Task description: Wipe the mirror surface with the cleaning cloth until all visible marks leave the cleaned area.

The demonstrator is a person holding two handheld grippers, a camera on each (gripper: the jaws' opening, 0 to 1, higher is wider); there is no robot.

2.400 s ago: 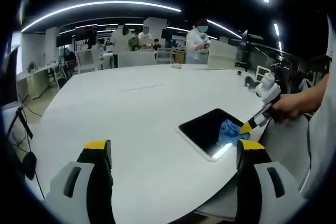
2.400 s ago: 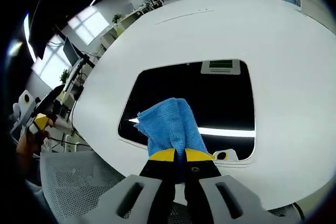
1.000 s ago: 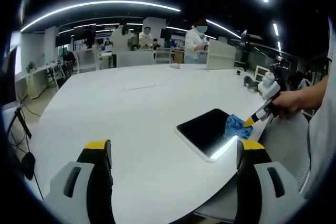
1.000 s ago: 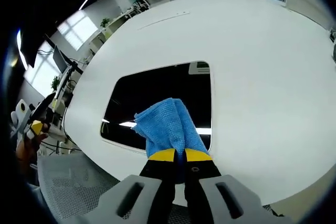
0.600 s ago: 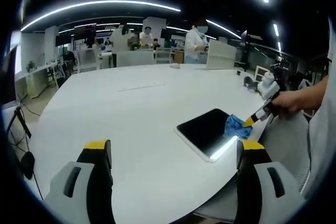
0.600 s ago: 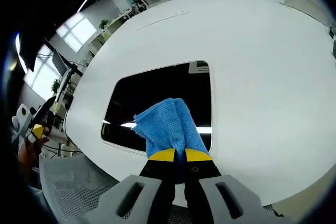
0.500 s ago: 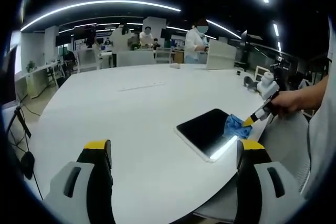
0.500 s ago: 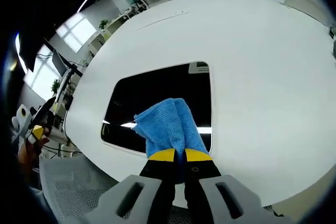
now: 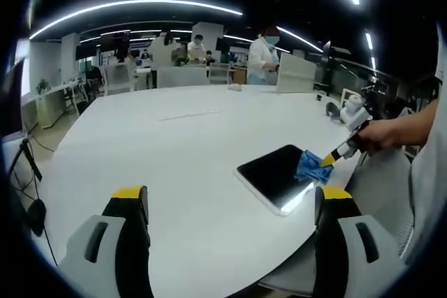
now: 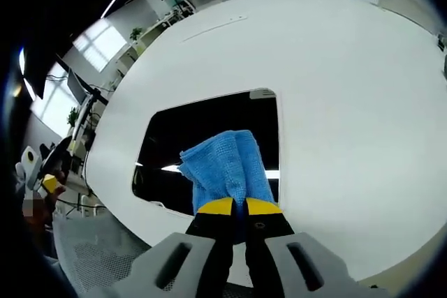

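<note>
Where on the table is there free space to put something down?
The white table is bare between the mirror and its far edge. It is crowded only at the near edge, where the right gripper presses the blue cloth on the mirror.

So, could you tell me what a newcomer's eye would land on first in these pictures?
Probably the bright blue cloth, pinched in the shut right gripper and lying on the dark mirror near the edge of the big white table. The left gripper stands open above bare tabletop, and people stand in the office beyond.
</note>
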